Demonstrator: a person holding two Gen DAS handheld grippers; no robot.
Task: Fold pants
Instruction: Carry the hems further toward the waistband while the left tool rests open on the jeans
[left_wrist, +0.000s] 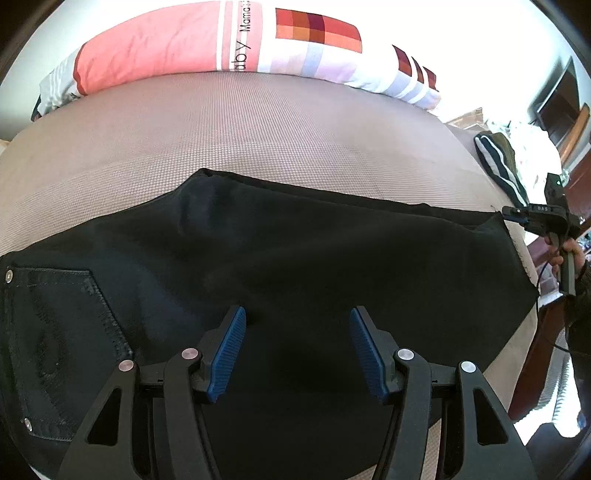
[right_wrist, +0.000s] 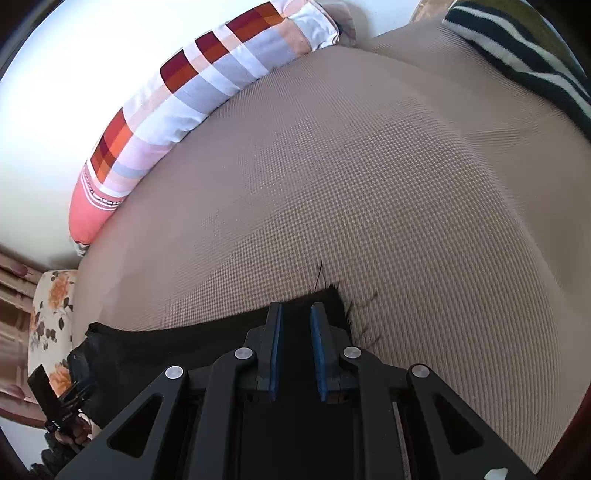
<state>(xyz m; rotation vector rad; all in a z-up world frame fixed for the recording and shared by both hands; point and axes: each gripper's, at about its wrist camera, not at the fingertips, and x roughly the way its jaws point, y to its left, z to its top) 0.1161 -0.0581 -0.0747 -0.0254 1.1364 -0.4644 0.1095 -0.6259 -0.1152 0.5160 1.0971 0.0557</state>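
Risk sits mostly at the hem end, as I read it. I see the black denim pants (left_wrist: 295, 258) lying flat across the near part of the bed with the taupe waffle-weave cover (left_wrist: 258, 129), the stitched back pocket (left_wrist: 55, 332) toward the bed's left edge and the frayed leg hem (right_wrist: 332, 299) toward its right edge.

My right gripper (right_wrist: 297, 308) hovers over that hem with its fingers (right_wrist: 275, 332) spread only a narrow gap; dark cloth shows in the gap, but the pads do not look pressed onto it. If I drag away now, I judge the hem will slip free or I will catch only loose threads (right_wrist: 365, 332), and the leg will fall back crooked.

My left gripper (left_wrist: 297, 317) hangs over the middle of the pants, fingers (left_wrist: 229, 350) spread wide and pinching nothing. Closing there could bunch a single layer and pull a ridge into the cloth; the raised crease (left_wrist: 192, 214) near the far edge of the pants could get folded in.

The pink and patchwork pillow (left_wrist: 166, 44) along the bed's far edge and the black-and-white striped garment (right_wrist: 524, 48) at the far right corner sit well apart from the pants, though a long sweep of the hem might reach the garment.
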